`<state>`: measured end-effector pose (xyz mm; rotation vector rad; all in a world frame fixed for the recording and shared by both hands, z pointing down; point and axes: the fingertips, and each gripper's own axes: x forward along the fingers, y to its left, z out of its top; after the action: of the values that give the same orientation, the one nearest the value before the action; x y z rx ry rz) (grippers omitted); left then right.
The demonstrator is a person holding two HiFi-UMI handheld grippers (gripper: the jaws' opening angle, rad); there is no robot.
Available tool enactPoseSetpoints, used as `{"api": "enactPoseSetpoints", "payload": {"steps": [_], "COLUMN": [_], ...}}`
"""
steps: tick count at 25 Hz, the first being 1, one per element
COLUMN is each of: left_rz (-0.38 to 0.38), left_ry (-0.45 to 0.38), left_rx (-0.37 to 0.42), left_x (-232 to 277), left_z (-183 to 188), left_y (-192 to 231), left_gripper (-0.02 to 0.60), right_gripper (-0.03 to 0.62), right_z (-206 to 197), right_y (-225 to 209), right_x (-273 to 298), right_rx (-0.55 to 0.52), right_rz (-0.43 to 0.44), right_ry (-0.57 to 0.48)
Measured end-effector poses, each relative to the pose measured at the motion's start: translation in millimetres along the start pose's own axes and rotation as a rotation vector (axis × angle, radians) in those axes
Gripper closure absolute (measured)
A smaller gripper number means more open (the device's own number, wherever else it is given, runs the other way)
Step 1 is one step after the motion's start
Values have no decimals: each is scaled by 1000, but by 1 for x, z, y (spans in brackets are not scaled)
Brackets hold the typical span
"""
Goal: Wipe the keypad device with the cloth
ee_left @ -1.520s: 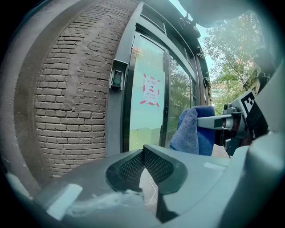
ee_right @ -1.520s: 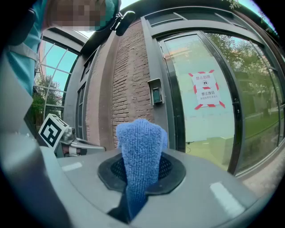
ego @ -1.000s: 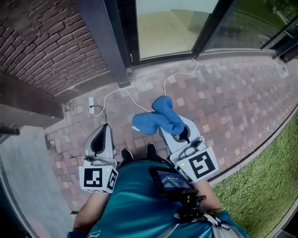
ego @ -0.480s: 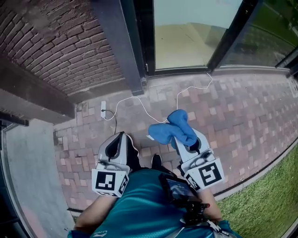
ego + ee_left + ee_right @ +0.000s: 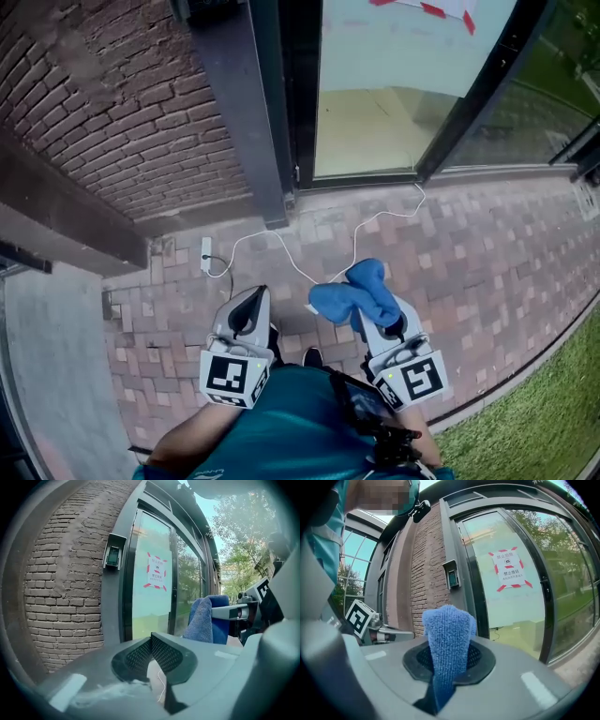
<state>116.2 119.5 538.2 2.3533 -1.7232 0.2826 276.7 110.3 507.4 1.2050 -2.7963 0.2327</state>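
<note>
The keypad device (image 5: 112,551) is a small dark box with a green screen, mounted on the dark door frame beside the brick wall. In the right gripper view, the keypad device (image 5: 452,576) sits up and ahead of me. My right gripper (image 5: 364,311) is shut on a blue cloth (image 5: 352,295), which stands up between the jaws as a folded blue cloth (image 5: 447,644). My left gripper (image 5: 250,300) is held low beside it, away from the keypad. Its jaws meet at the tips with nothing between them, so the left gripper (image 5: 151,643) is shut.
A glass door (image 5: 394,84) with a red-and-white notice (image 5: 509,569) stands right of the frame. The brick wall (image 5: 112,112) runs off to the left. A white cable (image 5: 281,248) and its plug block (image 5: 205,253) lie on the brick paving. Grass (image 5: 553,403) borders the paving at the right.
The person has stepped closer to the door and wall, so they fill more of the view. Both grippers keep their places side by side. The cloth stays in the right gripper.
</note>
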Motion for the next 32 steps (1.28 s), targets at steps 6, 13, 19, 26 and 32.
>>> {"api": "enactPoseSetpoints", "payload": {"steps": [6,13,19,26,32], "left_rz": [-35,-55,-51,-10,60], "left_ry": [-20,-61,-102,-88,-101], "left_rx": [-3,-13,-3,-31,-21], "left_x": [41,77,97,122,159], "left_z": [12,46,74,76,99], "left_y": [47,140,213,264,275], "left_gripper": [588,588,588,588,588], "right_gripper": [553,553,553,553,553], "right_z": [11,39,63,95,147], "right_y": [-9,9,19,14,-9], "right_x": [57,156,238,300,336], "right_rx": [-24,-64,-85,-162,-250], "right_rz": [-35,-46,-54,3,115], "right_ry": [10,23,20,8,-91]}}
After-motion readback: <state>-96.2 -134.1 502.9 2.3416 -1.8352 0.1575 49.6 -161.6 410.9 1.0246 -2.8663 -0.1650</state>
